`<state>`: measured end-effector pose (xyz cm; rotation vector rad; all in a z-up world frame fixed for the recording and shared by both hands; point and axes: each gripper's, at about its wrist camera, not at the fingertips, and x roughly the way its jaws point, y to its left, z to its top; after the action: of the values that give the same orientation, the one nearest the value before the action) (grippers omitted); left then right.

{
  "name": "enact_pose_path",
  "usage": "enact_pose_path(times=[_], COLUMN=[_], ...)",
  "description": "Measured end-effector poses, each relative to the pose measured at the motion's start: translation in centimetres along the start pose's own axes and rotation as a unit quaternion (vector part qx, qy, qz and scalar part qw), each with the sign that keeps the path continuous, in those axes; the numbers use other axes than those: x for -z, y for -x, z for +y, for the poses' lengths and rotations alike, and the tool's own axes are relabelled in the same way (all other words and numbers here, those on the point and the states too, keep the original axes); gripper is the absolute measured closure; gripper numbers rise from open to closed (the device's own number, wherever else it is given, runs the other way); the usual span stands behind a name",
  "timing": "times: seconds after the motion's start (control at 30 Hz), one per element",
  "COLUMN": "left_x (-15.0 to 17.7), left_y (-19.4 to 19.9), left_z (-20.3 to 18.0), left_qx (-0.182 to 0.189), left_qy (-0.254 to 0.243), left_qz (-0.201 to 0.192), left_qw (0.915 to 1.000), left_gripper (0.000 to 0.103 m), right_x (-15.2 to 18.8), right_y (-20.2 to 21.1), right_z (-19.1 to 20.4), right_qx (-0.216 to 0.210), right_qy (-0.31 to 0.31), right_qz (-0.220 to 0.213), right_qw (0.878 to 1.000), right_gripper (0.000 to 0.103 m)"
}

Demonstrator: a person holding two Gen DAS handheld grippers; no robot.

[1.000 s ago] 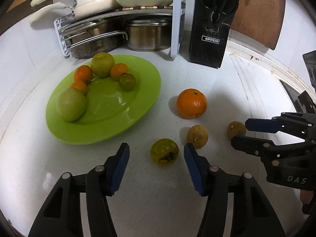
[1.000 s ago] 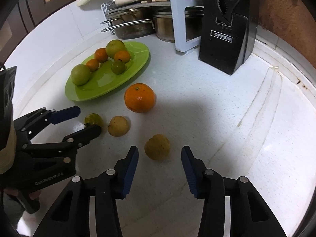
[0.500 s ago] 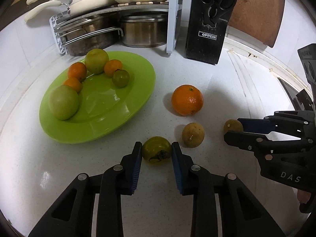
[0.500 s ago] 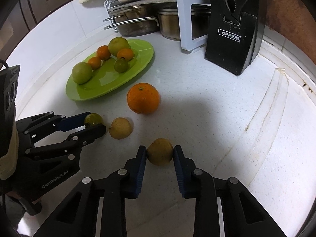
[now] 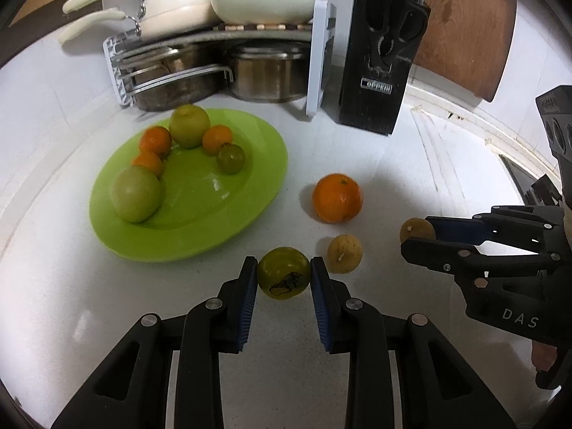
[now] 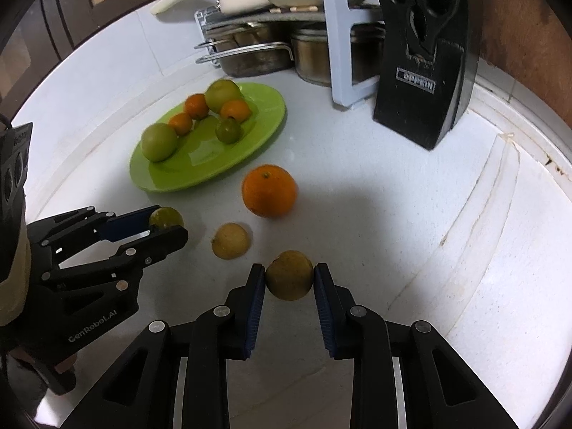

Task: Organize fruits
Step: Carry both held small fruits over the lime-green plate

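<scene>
Your jaws are clamped on both sides: the left gripper (image 5: 283,279) has its blue pads pressed against a green tomato (image 5: 283,272) with a dried dark calyx facing the camera, and the right gripper (image 6: 289,280) has its pads squeezing a yellow-brown fruit (image 6: 289,274). Both fruits sit low over the white counter (image 6: 411,214); you cannot tell from these views whether either one touches it. Between your two grippers a second yellowish fruit (image 5: 344,253) lies loose on the counter, just beside the tomato you hold. Beyond it rests a large orange (image 5: 337,198), apart from the others and near the edge of the green plate (image 5: 200,228). The plate lies to the left of the orange and carries two big green fruits, three small oranges and one small dark-green tomato, grouped toward its far and left side; the near part of the plate is bare. Behind the plate stands a white rack (image 5: 318,57) holding steel pots, with pale pans stacked on top, and to its right a black knife block (image 5: 379,71). In the left wrist view, your right gripper shows at the right edge with its fruit at the fingertips.
</scene>
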<state>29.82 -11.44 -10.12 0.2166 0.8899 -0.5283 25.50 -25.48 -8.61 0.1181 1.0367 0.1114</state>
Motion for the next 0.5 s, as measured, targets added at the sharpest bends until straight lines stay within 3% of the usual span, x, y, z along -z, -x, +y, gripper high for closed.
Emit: enact_pose_path(times=[0.5], left_x=[-3.0], left_y=[1.5], left_z=[3.3], left_qx=[-0.034], left_qy=[0.006], left_qz=[-0.044], left_qw=[0.9984], left_gripper=[0.073], right_x=[-4.8], right_y=[0.0], right_z=[3.1], right_qx=[-0.032], right_qy=[0.042], right_qz=[-0.04], right_qw=[0.998], right_gripper=[0.074])
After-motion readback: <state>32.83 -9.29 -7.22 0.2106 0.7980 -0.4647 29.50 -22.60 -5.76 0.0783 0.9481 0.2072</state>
